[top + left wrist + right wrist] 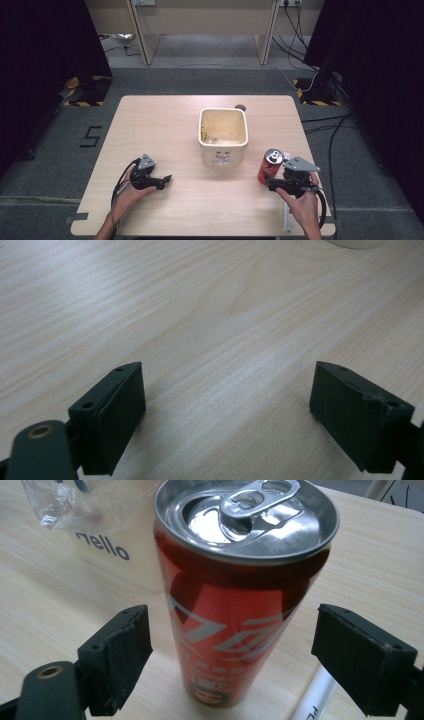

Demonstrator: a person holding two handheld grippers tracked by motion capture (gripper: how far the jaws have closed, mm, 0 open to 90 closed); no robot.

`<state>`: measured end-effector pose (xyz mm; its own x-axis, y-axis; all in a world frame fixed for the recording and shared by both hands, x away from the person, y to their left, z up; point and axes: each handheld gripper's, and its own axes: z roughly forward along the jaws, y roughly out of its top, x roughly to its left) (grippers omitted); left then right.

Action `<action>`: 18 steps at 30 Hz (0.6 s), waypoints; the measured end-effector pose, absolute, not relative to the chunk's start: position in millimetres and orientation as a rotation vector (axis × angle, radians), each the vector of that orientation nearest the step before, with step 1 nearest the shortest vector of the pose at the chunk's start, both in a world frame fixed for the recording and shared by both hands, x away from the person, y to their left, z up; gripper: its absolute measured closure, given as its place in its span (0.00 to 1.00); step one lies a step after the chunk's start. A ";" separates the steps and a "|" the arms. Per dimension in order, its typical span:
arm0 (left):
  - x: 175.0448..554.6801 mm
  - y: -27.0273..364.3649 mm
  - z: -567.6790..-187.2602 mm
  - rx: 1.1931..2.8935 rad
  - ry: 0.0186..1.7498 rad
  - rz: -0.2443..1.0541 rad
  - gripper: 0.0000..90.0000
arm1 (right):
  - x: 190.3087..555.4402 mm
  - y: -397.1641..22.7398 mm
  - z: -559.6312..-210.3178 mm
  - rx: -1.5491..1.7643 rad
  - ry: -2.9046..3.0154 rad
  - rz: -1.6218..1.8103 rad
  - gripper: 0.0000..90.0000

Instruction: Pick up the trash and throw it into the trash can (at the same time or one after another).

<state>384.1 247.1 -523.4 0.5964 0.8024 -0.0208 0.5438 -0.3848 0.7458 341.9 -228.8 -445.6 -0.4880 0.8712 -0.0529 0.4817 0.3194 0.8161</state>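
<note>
A red drink can (pixel 269 166) with an opened silver top stands upright on the wooden table (pixel 165 125), right of a cream square bin (pixel 223 135). My right gripper (pixel 271 184) is open just in front of the can. In the right gripper view the can (pixel 235 595) stands between the two spread jaws without touching either. My left gripper (pixel 167 178) rests open at the table's front left, held by a hand. In the left gripper view bare wood (pixel 225 330) lies between its jaws and nothing is held.
The bin (pixel 125 545) carries the word "Hello" and has clear plastic (pixel 60 505) at its rim. A white pen-like stick (pixel 312 700) lies on the table beside the can. A small dark round spot (pixel 240 106) sits behind the bin. Cables run over the floor at the right.
</note>
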 end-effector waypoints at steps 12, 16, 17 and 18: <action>384.1 247.2 -523.4 2.088 1.062 0.449 0.15 | 353.9 -227.4 -455.1 1.201 2.098 1.085 0.24; 384.1 247.2 -523.4 2.088 1.061 0.450 0.15 | 356.7 -226.4 -456.9 1.192 2.104 1.087 0.31; 384.1 247.2 -523.4 2.088 1.062 0.449 0.15 | 357.1 -226.4 -457.3 1.186 2.105 1.091 0.33; 384.1 247.1 -523.4 2.088 1.062 0.449 0.15 | 357.1 -226.2 -457.2 1.182 2.105 1.102 0.37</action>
